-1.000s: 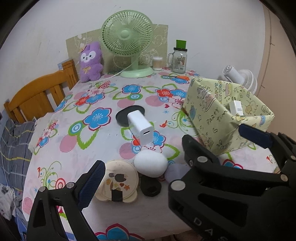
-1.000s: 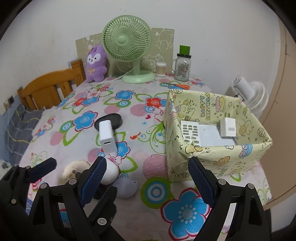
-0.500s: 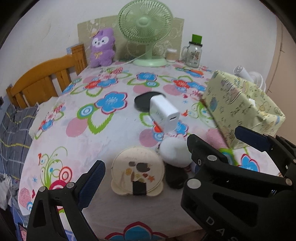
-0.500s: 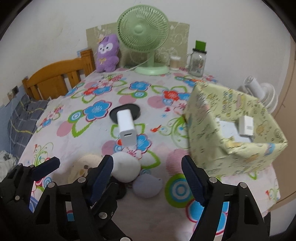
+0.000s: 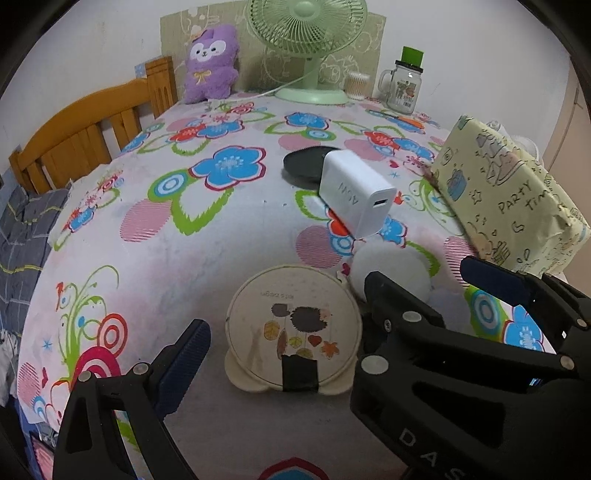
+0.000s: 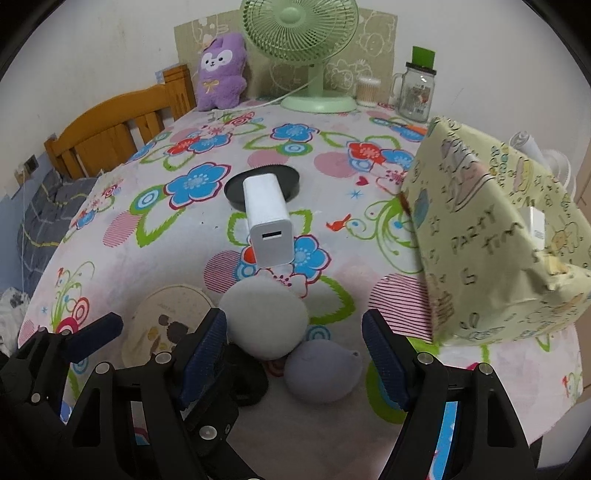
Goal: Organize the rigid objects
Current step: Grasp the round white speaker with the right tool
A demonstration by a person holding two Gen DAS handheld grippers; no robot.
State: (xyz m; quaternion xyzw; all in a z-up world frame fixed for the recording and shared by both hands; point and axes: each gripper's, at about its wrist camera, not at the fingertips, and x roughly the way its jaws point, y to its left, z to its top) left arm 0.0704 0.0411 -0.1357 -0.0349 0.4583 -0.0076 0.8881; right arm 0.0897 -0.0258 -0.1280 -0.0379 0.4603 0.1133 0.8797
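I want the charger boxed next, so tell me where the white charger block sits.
In both views the white charger block lies mid-table, its back end over the black disc, just beyond the white egg-shaped object and left of the wrapped box.

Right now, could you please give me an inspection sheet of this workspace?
Surface: table with flowered cloth.
Job's things: white charger lying partly on a black disc; round cream case; white egg-shaped thing; grey pouch; paper-wrapped box with a white plug inside.
Clutter: green fan, purple plush, glass jar.
Grippers: left gripper and right gripper, jaws open, holding nothing.
Cables: fan cord.
Surroundings: wooden chair, wall.
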